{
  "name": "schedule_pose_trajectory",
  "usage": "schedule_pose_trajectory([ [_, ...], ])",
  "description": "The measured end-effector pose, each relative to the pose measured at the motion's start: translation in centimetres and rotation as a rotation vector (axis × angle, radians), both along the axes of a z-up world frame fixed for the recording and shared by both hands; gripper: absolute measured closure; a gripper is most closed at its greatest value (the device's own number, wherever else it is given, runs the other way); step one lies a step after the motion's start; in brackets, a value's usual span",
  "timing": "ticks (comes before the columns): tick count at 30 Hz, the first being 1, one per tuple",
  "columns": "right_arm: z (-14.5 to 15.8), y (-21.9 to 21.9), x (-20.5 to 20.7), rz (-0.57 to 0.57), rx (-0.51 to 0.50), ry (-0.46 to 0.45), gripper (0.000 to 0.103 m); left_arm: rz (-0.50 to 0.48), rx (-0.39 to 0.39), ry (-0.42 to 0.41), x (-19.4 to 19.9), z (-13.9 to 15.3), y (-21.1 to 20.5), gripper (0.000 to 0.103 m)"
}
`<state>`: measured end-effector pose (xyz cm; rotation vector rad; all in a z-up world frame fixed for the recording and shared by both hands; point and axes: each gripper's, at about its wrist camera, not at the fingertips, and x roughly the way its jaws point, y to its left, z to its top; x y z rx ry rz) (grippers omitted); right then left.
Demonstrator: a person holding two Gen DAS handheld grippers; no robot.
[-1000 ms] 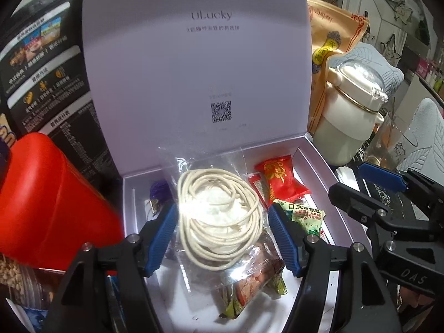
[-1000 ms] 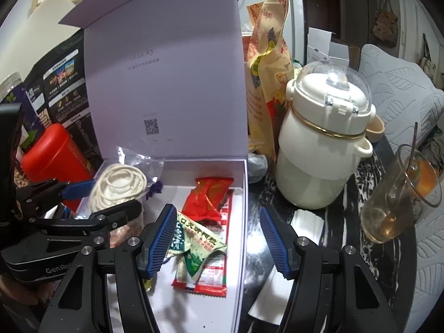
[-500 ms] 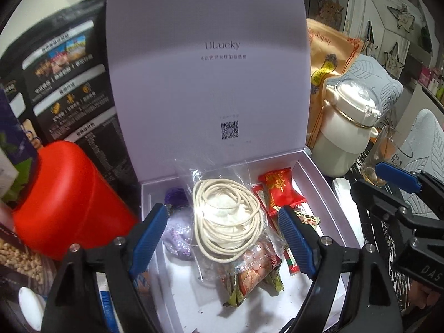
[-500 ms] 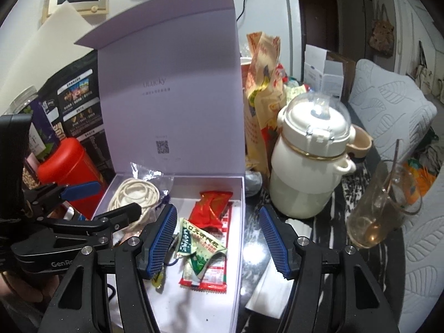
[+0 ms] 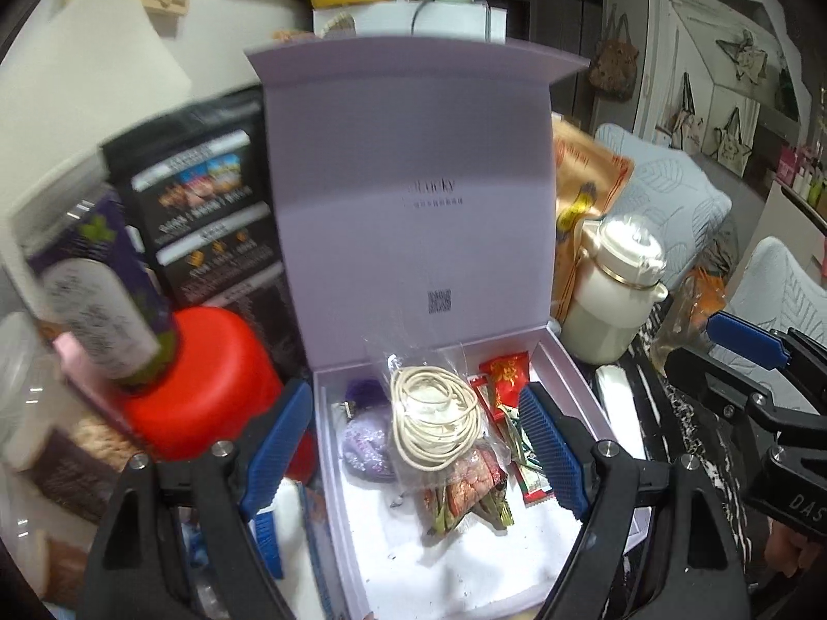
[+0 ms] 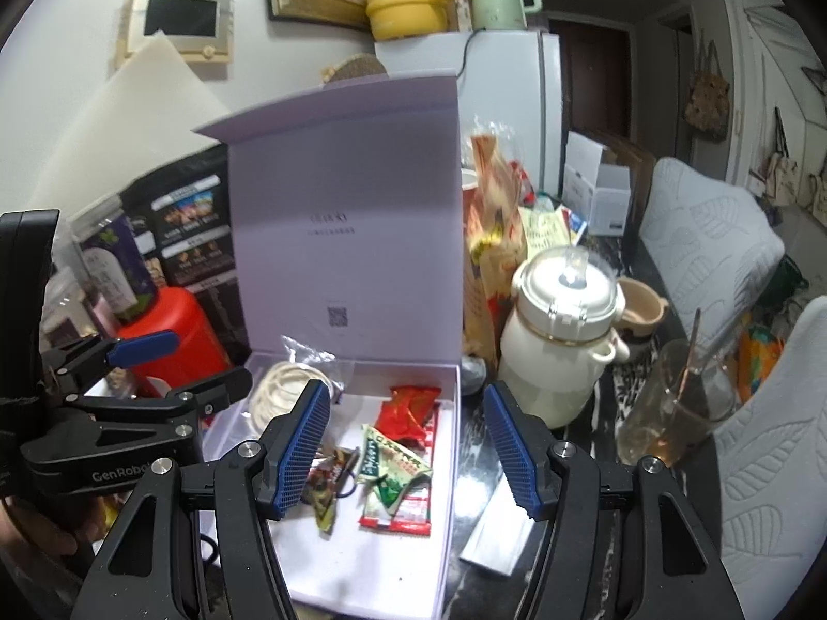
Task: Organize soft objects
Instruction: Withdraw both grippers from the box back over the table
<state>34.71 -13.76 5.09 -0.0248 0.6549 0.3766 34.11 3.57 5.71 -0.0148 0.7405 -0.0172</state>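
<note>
a lavender gift box (image 5: 584, 398) is stood open on the cluttered table (image 6: 615, 485), its lid (image 5: 413, 165) propped upright at the back so that the tray can be reached from above and from the front. the soft things are gathered inside it: a clear bag of coiled cream cord (image 5: 431, 416) is laid near the middle, partly over some snack packets (image 5: 465, 491); a purple pouch (image 5: 364, 444) is tucked just beside it on the left; a red snack packet (image 5: 509, 374) and a green-and-white sachet (image 6: 390, 470) are lain towards the right wall. the left gripper (image 5: 408, 452) is held above the tray with its jaws wide and nothing between them, one blue pad outside the left wall and the other over the right half, so the cord bag is framed but not touched. the right gripper (image 6: 408, 452) is likewise held spread and empty, astride the box's right wall, near the sachets. this placing suggests that the contents are being looked over, with both tools kept clear of them. a red canister (image 5: 207, 382), a white kettle-shaped jug (image 6: 563, 351) and a glass cup (image 6: 672, 408) are stood close around the box, which leaves little room at the sides, so a flimsy bag would probably have to be taken from above and pinched gently.
</note>
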Motion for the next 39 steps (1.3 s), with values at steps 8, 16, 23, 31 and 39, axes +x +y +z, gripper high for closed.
schedule_pose_trajectory([
  [8,3.2,-0.1,-4.3,0.010,0.004,-0.077,0.040,0.003,0.000,-0.068,-4.1,2.6,-0.1,0.021],
  [16,5.3,-0.2,-9.1,0.024,0.033,-0.134,0.036,0.010,-0.002,-0.117,-8.6,4.2,0.2,0.020],
  [23,5.8,-0.2,-13.4,0.035,0.044,-0.154,0.033,0.006,-0.009,-0.159,-12.5,5.4,0.3,0.006],
  [31,5.9,-0.7,-17.8,0.039,0.062,-0.174,0.029,0.004,-0.003,-0.204,-16.7,6.1,-0.1,0.001],
  [39,4.9,-1.7,-22.0,0.051,0.107,-0.150,0.026,-0.029,0.004,-0.196,-19.9,5.4,-0.9,0.001],
])
